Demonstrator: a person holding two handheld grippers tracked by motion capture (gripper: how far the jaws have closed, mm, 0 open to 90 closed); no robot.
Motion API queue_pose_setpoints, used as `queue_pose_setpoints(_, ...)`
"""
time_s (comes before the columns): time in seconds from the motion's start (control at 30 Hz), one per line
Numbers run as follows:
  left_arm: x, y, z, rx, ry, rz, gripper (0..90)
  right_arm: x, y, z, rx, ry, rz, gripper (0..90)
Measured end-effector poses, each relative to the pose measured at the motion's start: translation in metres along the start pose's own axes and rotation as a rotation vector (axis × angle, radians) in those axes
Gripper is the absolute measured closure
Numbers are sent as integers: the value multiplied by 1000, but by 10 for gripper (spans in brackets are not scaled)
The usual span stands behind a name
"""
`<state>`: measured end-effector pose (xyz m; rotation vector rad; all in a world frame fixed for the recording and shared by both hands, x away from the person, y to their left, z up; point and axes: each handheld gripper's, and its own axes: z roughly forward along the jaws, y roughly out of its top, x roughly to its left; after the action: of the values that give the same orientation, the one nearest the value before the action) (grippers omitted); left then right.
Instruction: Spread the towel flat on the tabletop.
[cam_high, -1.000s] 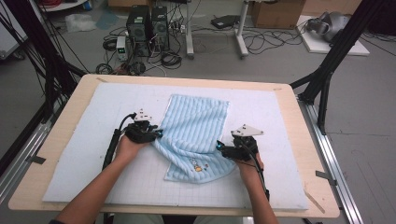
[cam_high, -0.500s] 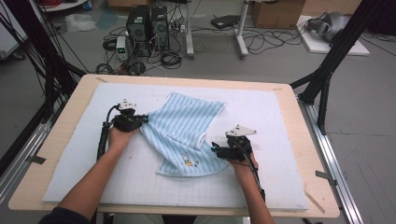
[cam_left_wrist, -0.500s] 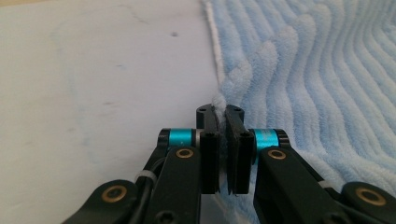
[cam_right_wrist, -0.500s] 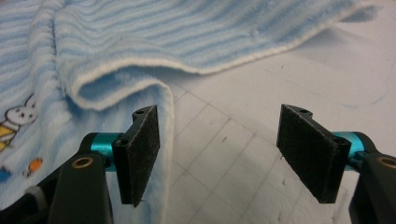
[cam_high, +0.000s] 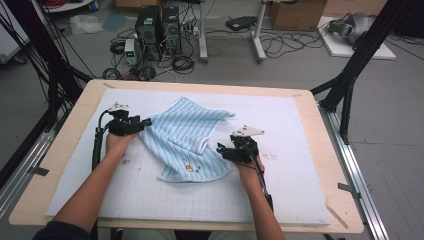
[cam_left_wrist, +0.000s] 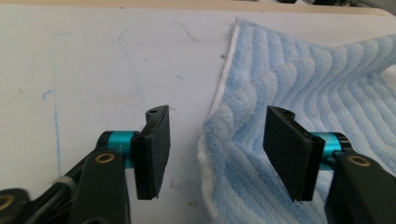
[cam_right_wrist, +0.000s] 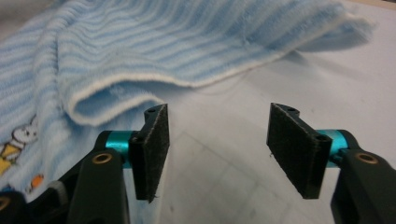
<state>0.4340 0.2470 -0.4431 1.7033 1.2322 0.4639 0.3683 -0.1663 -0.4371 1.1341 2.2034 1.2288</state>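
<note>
At the near edge of the table two bare forearms come in, one per gripper, so two grippers total, both black with teal collars and flat, matte, rectangular pads.

The right gripper (cam_high: 224, 150) sits at about 4 o'clock from the middle of the mat. Its jaws have just been closing a bit but they're apart, with only bare mat between the pads, nothing pinched. A rolled towel fold lies just past its left pad (cam_right_wrist: 152, 151).

The left gripper (cam_high: 145, 121) is over at roughly 9 o'clock. Its jaws have just been opening and now stand wide; the towel's white-trimmed edge bunches up in the gap, but the pads aren't pressing on it.

Between them is the one pale blue terry towel with wavy ribbed stripes (cam_high: 185, 135), fluffy, rumpled, and partly folded over itself, lying near the centre of the mat and running from 12 down to 6 o'clock. There's a small cartoon embroidery (cam_high: 188, 166) near its front hem.

It all rests on a single white padded mat with a faint grid (cam_high: 290, 190), over a light wooden tabletop with rounded corners (cam_high: 325, 125).

Farther back, at 12 o'clock on the floor: two dark computer towers (cam_high: 159, 22), loose cables, and a cardboard box (cam_high: 295, 12).
</note>
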Motion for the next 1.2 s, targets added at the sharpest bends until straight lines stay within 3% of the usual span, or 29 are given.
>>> queue_pose_setpoints(0.13,1,-4,-11,-21,-6,14,376,8,15,20,9,52,-2,499)
queue_pose_setpoints(0.27,0,-11,-21,-13,-22,46,376,22,28,45,48,86,-20,489)
queue_pose_setpoints(0.47,-5,-14,-35,-35,-57,69,375,38,37,80,154,57,-115,530)
queue_pose_setpoints(0.6,-7,-16,-40,-39,-69,90,376,37,40,82,154,65,-155,827)
queue_pose_setpoints(0.63,-8,-17,-41,-44,-73,88,376,36,40,82,151,62,-164,845)
queue_pose_setpoints(0.73,-10,-19,-46,-47,-91,98,376,28,41,78,138,-13,-169,854)
queue_pose_setpoints(0.93,-19,-26,-50,-33,-118,131,379,-13,44,73,121,-182,-51,854)
queue_pose_setpoints(1.1,-27,-31,-50,-19,-136,150,380,-35,53,70,128,-366,-29,854)
queue_pose_setpoints(1.2,-31,-33,-51,-15,-150,161,381,-41,53,67,131,-389,-10,850)
